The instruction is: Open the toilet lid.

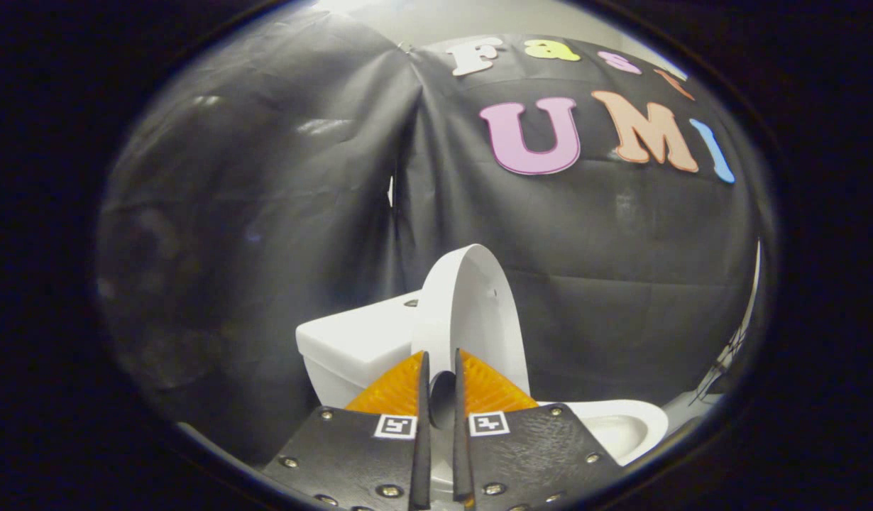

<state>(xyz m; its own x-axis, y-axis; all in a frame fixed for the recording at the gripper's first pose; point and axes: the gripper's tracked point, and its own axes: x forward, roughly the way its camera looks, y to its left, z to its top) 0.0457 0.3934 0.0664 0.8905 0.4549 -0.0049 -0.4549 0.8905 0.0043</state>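
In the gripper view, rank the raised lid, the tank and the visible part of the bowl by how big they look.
1. Raised lid, gripped edge-on between the gripper fingers; nearness enlarges it.
2. Tank, partly hidden behind the lid.
3. Bowl, partly covered by a finger, so true size is unsure.

The scene is dim overall, with the brightest patch at the very top, above the booth wall [266, 213], where light seems to come from overhead. Soft sheen streaks the wall's folds on the left side, and that side looks hazy and washed out. The white toilet lid [472, 312], tank [351, 341] and bowl rim [635, 426] catch the most light and read clean without blown-out glare. The fisheye lens bends straight lines strongly toward the margins, where detail smears and darkens. The gripper [440, 369], its 2 fingers nearly closed with a narrow gap, sits close to the lens and is slightly soft; the gap between them is in shadow.
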